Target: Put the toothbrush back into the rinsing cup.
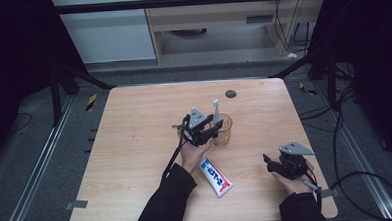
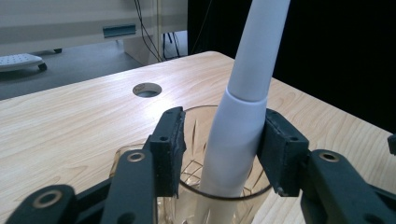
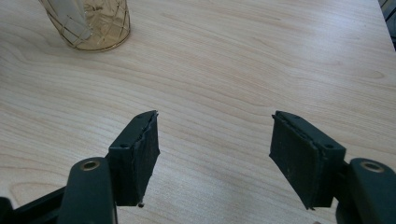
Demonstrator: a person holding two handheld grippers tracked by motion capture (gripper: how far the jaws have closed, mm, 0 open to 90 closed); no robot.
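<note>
Left hand-held gripper [image 2: 219, 140]: jaws parted either side of the white toothbrush [image 2: 243, 116], left pad clear of it.
Toothbrush: upright in the amber glass [image 1: 222, 129], mid-table [image 1: 134, 123].
Right hand-held gripper [image 3: 212, 154]: open, empty, near right.
High view: toothpaste tube [image 1: 216, 176] near edge.

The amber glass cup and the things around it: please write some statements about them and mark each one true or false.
1. A white toothbrush stands inside the amber glass cup. True.
2. The cup lies on its side. False: it stands upright on the table.
3. The left gripper has its jaws on either side of the toothbrush, with a gap at one jaw. True.
4. The right gripper holds the toothpaste tube. False: its jaws are open with nothing between them, and the tube lies flat on the table between the person's two forearms.
5. The toothpaste tube is inside the cup. False: it lies on the table, nearer the person.
</note>
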